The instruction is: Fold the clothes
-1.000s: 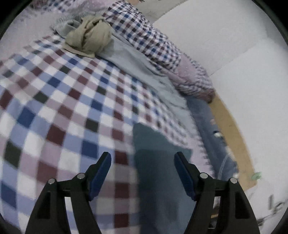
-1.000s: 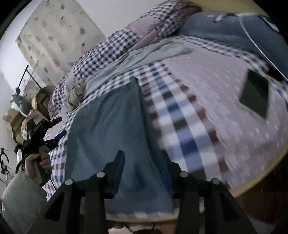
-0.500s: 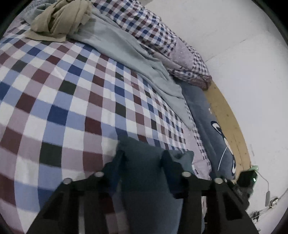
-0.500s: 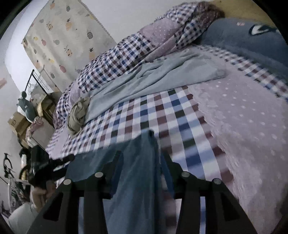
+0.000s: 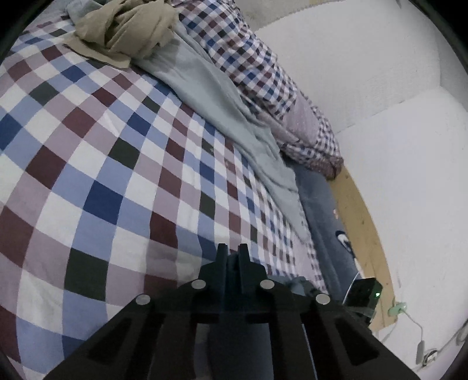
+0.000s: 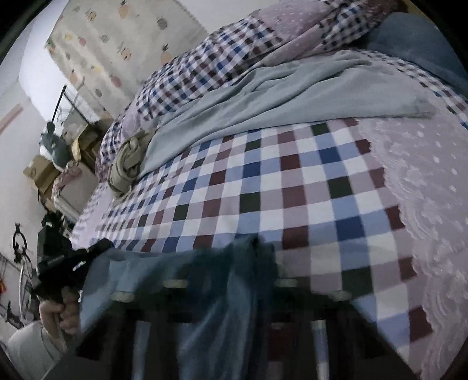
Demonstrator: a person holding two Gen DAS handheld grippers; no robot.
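Both claws, left claw point(image 5: 233, 253) and right claw point(image 6: 254, 248), now clamp the blue garment point(image 6: 163, 271), lifted off the checked bed point(image 6: 292, 181); a second ago both gaped.

The bed cover point(image 5: 122, 163) is checked in blue, maroon, lilac, white and dark green. A plain pale grey-green cloth point(image 5: 210, 87) lies across it, beside a crumpled khaki garment point(image 5: 125, 26). The quilt point(image 5: 257, 73) has smaller navy, maroon and white checks. The held garment point(image 6: 210, 292) is dusty blue. The curtain point(image 6: 117, 38) is cream with pineapple prints.
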